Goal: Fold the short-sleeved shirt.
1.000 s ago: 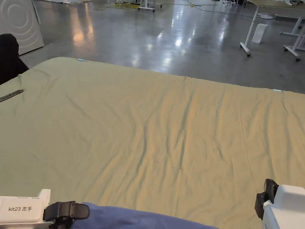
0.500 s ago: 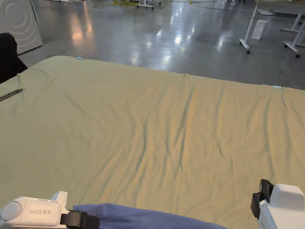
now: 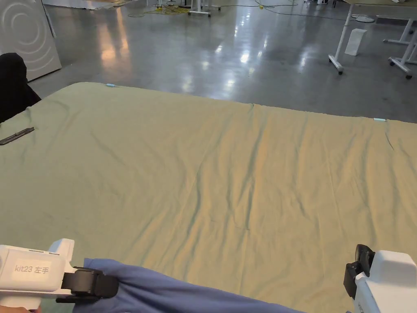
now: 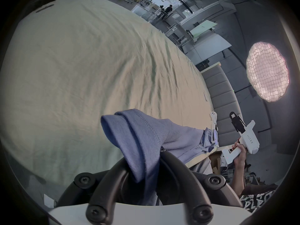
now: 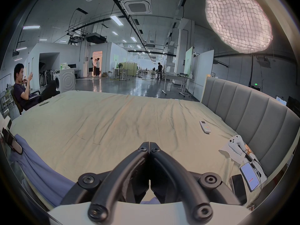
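The left claw (image 4: 142, 168) is clamped on a bunched, hemmed edge of the blue short-sleeved shirt (image 4: 146, 134), both jaws pressing the fabric between them. The cloth rises out of the jaws and drapes away toward the person's right, along the near edge of the bed (image 3: 228, 171). In the head view the same claw (image 3: 87, 283) sits at the lower left with the shirt (image 3: 171, 293) trailing rightward across the bottom of the pale green sheet. The grip on the edge looks meant for hauling the garment up onto the wide, bare bedding, where there is room to spread it flat before any fold is made. The right claw (image 5: 149, 147) has its jaws closed tip to tip with nothing between the tips, hovering low over the near edge of the bed; a little blue cloth shows just under its base, apart from the jaws. It seems held ready to take a second corner of the shirt, which lies below and to its left. A remote control (image 5: 205, 126) and a phone (image 5: 250, 176) rest near the grey headboard (image 5: 253, 114), well apart from the shirt.
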